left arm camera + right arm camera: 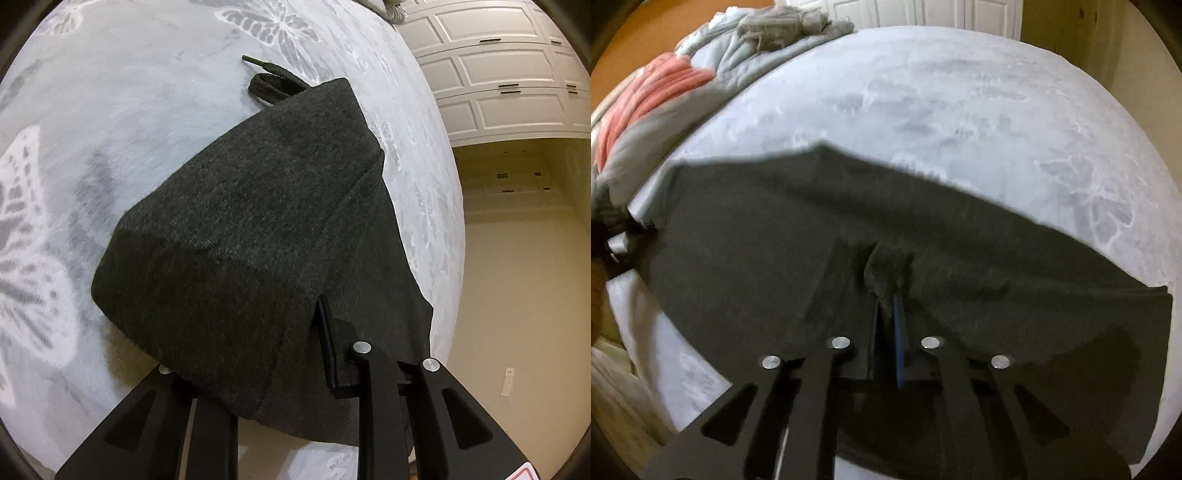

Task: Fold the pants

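Observation:
The dark grey pants (236,229) lie on a pale grey bedspread (129,110) with butterfly patterns. Their drawstring (273,83) sticks out at the far end. My left gripper (314,317) is shut on a pants edge, which drapes over the left finger and hides it. In the right wrist view the pants (775,251) stretch across the bed (942,110). My right gripper (886,306) is shut on a bunched fold of the fabric between its blue pads (898,332). The left gripper (617,243) and a hand show at that view's left edge.
A pile of grey and pink bedding (665,92) lies at the far left of the bed. White drawers (498,74) and beige floor (517,258) are beyond the bed's right edge. White doors (923,11) stand behind the bed.

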Action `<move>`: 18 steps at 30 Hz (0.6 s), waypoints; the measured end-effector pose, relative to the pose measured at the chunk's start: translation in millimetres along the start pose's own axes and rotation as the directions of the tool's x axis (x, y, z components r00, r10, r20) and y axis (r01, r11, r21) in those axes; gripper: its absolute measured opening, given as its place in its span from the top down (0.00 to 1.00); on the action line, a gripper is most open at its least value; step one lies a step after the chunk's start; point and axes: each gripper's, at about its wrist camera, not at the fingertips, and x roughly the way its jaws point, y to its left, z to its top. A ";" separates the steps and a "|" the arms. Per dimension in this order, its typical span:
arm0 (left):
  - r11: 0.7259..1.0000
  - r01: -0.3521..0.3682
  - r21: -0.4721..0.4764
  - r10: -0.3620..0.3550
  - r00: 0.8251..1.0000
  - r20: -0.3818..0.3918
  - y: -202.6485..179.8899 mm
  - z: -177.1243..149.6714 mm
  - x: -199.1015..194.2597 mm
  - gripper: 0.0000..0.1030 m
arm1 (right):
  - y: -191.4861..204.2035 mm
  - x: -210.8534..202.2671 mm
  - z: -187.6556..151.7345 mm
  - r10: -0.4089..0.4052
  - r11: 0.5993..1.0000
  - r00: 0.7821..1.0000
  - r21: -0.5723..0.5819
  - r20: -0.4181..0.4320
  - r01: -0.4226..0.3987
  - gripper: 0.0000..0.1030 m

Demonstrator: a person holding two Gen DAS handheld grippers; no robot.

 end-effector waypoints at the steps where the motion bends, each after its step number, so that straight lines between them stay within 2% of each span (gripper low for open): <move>1: 1.000 0.001 0.001 -0.001 1.000 -0.002 0.6 -0.3 -0.5 0.79 | 6.6 -17.3 0.8 0.060 0.998 0.997 0.030 0.041 -0.062 0.95; 3: 1.000 -0.005 0.008 0.005 1.000 0.000 -0.2 -1.0 -0.2 0.78 | 19.0 -31.1 9.1 0.151 0.988 0.984 0.013 0.096 -0.153 0.95; 4: 1.000 -0.006 0.012 0.006 1.000 0.001 0.2 -1.3 -1.7 0.77 | 26.0 -29.8 10.5 0.184 0.983 0.978 0.000 0.094 -0.184 0.94; 5: 1.000 -0.006 0.015 0.006 1.000 0.003 -1.2 -1.6 -1.5 0.74 | 33.7 -15.7 7.4 0.191 0.982 0.980 -0.014 0.056 -0.190 0.91; 6: 1.000 -0.004 0.018 0.004 1.000 0.006 -3.3 -1.3 -1.3 0.71 | 37.1 0.9 3.3 0.164 0.986 0.986 -0.027 0.022 -0.163 0.89; 7: 1.000 -0.002 0.021 0.002 1.000 0.008 -4.8 -2.2 -1.2 0.69 | 39.8 22.6 -4.4 0.097 0.994 0.995 -0.053 -0.033 -0.099 0.86; 8: 1.000 0.001 0.026 -0.001 1.000 0.008 -6.0 -2.8 -1.4 0.65 | 39.9 33.2 -12.1 0.057 0.995 0.997 -0.076 -0.049 -0.061 0.85; 9: 0.999 0.003 0.036 -0.003 1.000 0.009 -7.2 -3.2 -1.6 0.63 | 39.8 29.1 -14.2 0.063 0.995 0.998 -0.081 -0.010 -0.063 0.79; 11: 0.999 0.000 0.048 -0.001 1.000 0.011 -8.1 -3.9 -1.5 0.62 | 44.7 14.7 -11.9 0.048 0.994 0.999 -0.094 -0.025 -0.050 0.28; 12: 0.999 0.001 0.051 -0.002 1.000 0.011 -8.0 -4.0 -1.0 0.62 | 46.8 3.2 -13.6 0.054 0.993 0.998 -0.102 0.018 -0.052 0.23; 13: 0.999 0.002 0.049 -0.003 1.000 0.011 -7.7 -3.7 -0.5 0.62 | 49.6 -2.8 -17.3 0.040 0.992 0.997 -0.120 0.061 -0.033 0.24; 16: 0.999 0.009 0.034 -0.009 1.000 0.010 -6.4 -3.2 -0.9 0.62 | 62.7 14.7 -27.9 -0.087 0.971 0.996 -0.221 0.029 0.091 0.40; 17: 0.999 0.009 0.031 -0.010 1.000 0.011 -6.5 -3.3 -0.8 0.61 | 62.6 21.1 -31.5 -0.110 0.966 0.994 -0.234 0.023 0.112 0.40; 18: 0.999 0.009 0.032 -0.010 1.000 0.011 -6.0 -3.3 -1.8 0.61 | 63.0 25.0 -35.2 -0.111 0.960 0.992 -0.252 0.056 0.122 0.46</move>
